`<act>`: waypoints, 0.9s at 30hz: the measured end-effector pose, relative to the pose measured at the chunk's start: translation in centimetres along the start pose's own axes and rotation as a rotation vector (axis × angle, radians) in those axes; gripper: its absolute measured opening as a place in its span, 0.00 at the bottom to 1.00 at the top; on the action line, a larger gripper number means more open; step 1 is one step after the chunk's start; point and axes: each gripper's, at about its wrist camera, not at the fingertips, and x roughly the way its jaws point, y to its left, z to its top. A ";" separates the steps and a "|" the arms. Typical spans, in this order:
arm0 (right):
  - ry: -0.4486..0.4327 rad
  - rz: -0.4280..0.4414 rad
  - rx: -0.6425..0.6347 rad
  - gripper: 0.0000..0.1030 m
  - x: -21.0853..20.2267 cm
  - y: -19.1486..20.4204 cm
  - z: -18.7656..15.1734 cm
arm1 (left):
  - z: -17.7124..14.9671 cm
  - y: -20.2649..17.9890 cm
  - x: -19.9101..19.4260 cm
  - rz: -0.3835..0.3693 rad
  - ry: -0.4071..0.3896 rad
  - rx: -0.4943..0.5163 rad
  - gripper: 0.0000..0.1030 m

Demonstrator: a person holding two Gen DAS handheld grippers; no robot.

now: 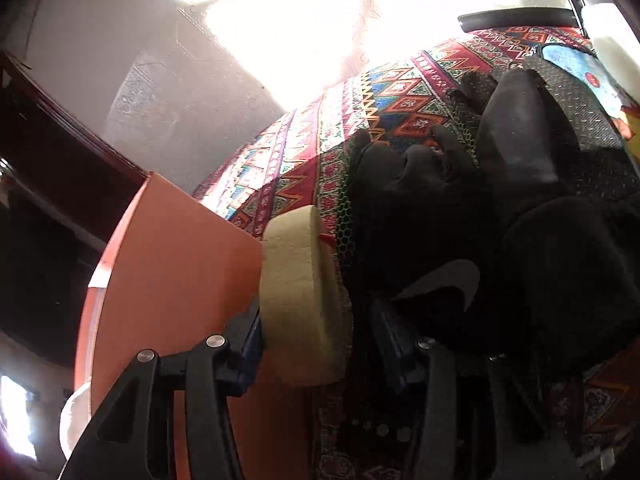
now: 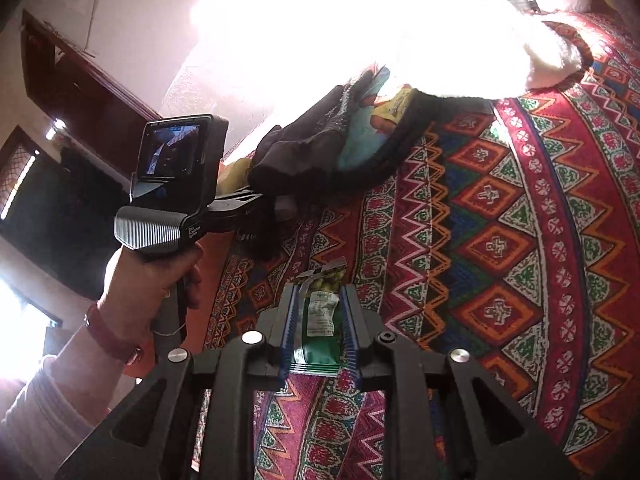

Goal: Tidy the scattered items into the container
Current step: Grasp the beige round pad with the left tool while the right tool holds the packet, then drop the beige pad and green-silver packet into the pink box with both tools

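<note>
In the left wrist view a cream roll [image 1: 300, 300] stands on edge between the jaws of my left gripper [image 1: 316, 308]. The left pad touches the roll and a dark strip shows at the right pad, so the jaws are open. An orange container [image 1: 172, 280] rises just left of the roll. In the right wrist view a green snack packet [image 2: 320, 336] lies lengthwise on the patterned cloth [image 2: 500, 240]. My right gripper [image 2: 320, 292] is open around the packet, with slim gaps at both pads.
A black garment with a white swoosh [image 1: 440, 248] lies right of the roll. A person's hand with a red wristband [image 2: 160, 280] holds the left tool's body [image 2: 176, 184]. Dark clothes and a printed item [image 2: 340, 148] are heaped behind it, and a white fluffy thing [image 2: 552, 60] lies far right.
</note>
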 end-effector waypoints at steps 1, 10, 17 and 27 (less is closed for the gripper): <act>-0.007 -0.016 -0.021 0.47 0.2 0.5 -0.1 | 0.0 0.2 0.1 -0.019 0.005 -0.005 0.45; 0.025 -0.119 -0.232 0.71 4.0 4.9 -2.3 | -1.1 2.8 -4.4 -0.076 -0.012 -0.104 0.21; 0.052 -0.136 -0.158 0.34 6.4 5.0 -2.0 | -9.1 11.8 -19.5 -0.358 -0.271 -0.443 0.21; -0.130 -0.013 -0.259 0.31 -3.0 13.4 -2.1 | -19.5 26.1 -21.9 -0.455 -0.396 -0.753 0.22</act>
